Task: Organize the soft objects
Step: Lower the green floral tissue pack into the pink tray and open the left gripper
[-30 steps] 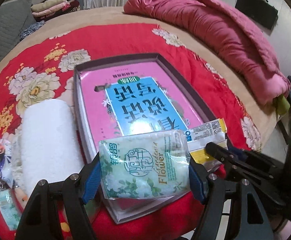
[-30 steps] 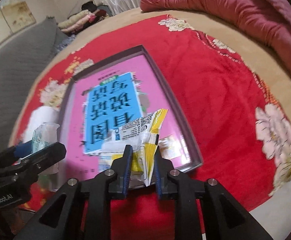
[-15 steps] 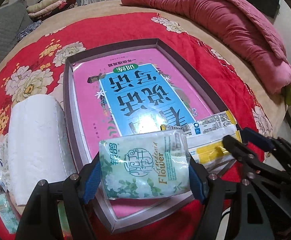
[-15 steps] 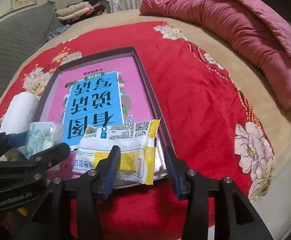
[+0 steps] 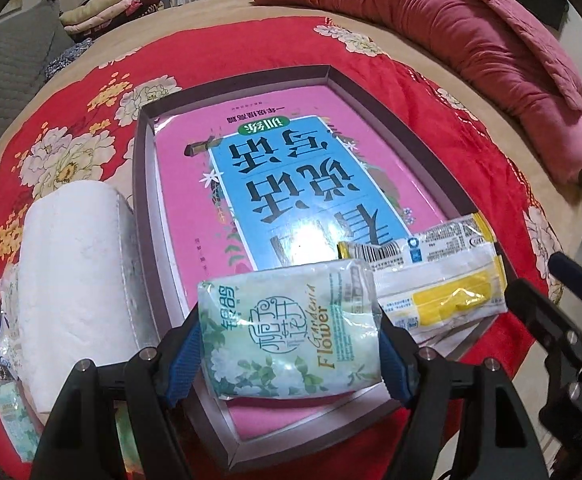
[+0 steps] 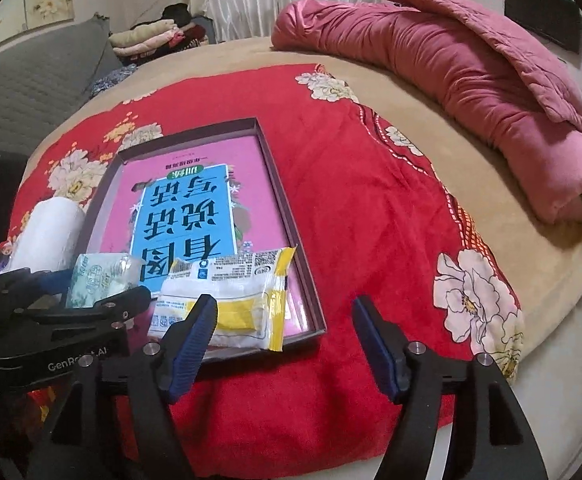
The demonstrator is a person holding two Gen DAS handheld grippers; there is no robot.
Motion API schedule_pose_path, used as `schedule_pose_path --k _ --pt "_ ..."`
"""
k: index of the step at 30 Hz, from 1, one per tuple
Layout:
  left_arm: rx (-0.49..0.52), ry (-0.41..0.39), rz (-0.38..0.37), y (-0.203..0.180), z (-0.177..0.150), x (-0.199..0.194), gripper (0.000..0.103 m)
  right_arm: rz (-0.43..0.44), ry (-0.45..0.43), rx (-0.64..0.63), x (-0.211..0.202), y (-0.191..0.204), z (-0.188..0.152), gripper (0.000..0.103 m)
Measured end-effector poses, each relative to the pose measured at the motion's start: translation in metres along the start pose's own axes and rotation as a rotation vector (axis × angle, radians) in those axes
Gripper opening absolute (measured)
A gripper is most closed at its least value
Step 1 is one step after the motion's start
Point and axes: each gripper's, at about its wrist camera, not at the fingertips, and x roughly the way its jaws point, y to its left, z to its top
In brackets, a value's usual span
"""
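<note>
1. Holding the green tissue pack [image 5: 291, 330] between its blue pads, the left gripper [image 5: 291, 344] has it clamped across the long sides, printed face up, low over the near end of the tray [image 5: 141, 184].

2. That pack's long axis runs side to side across the gripper, roughly in line with the tray's short near wall. It looks lined up to go down as it is, with no turn needed.

3. Right beside it, just to the right, lies the yellow-and-white packet [image 6: 227, 300], flat on the pink book [image 5: 291, 184] at the tray's near right corner. The two soft packs are close, edges near or overlapping; I cannot tell if they touch.

4. Over to the right gripper [image 6: 283, 328]: its jaws are opening wide and empty. The left pad overlaps the packet's near edge in its own view, but nothing is pinched.

5. My call: the yellow packet is placed, and the green one is next. The free spot is the near left part of the tray, straight below and slightly ahead of the left gripper, so that hand owns the move.

6. Outside the tray, a white paper roll [image 5: 75, 276] lies along the left wall on the red flowered blanket [image 6: 351, 200]. More small packs [image 5: 11, 420] wait at the left edge. A pink quilt [image 6: 471, 80] is bunched well away at the back.

7. Watch-out: letting go too high could land the green pack on its neighbour.
</note>
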Motion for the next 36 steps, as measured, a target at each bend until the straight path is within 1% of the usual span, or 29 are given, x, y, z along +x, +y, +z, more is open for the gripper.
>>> schedule_pose_path --k 4,9,14,16,18,20,24,25,27,31,32,36 --pt "0.015 0.007 -0.008 -0.006 -0.003 0.0 0.075 -0.018 -0.007 0.008 -0.002 -0.003 -0.001 0.074" --pt "-0.003 0.013 -0.004 -0.006 0.001 0.005 0.076 -0.023 -0.013 0.038 -0.005 -0.01 -0.001 0.074" --pt "-0.041 0.006 0.006 -0.002 0.008 0.008 0.076 -0.032 -0.007 0.035 -0.006 -0.012 -0.002 0.074" --pt "-0.036 0.005 0.001 -0.003 0.007 0.007 0.076 -0.044 0.009 0.019 -0.003 -0.011 -0.003 0.074" --pt "-0.021 0.011 -0.001 -0.005 0.004 0.007 0.076 -0.077 0.051 -0.018 0.005 -0.008 -0.004 0.074" --pt "-0.018 0.011 -0.002 -0.005 0.002 0.006 0.076 -0.098 0.068 -0.047 0.013 -0.005 -0.006 0.074" --pt "-0.022 0.012 -0.013 -0.005 0.001 0.004 0.076 -0.148 0.083 -0.094 0.029 -0.002 -0.006 0.074" --pt "-0.026 0.013 -0.017 -0.005 0.001 0.004 0.076 -0.174 0.087 -0.113 0.034 -0.001 -0.006 0.074" --pt "-0.029 0.013 -0.021 -0.004 0.001 0.004 0.076 -0.189 0.085 -0.126 0.04 -0.001 -0.005 0.074" --pt "-0.035 0.01 -0.025 -0.004 0.001 0.003 0.076 -0.182 0.093 -0.111 0.048 -0.006 -0.002 0.074" --pt "-0.037 0.009 -0.028 -0.003 0.0 0.003 0.076 -0.167 0.091 -0.1 0.047 -0.008 -0.002 0.074" --pt "-0.052 0.0 -0.054 -0.002 0.0 0.001 0.077 -0.119 0.037 -0.038 0.029 -0.015 -0.003 0.075"
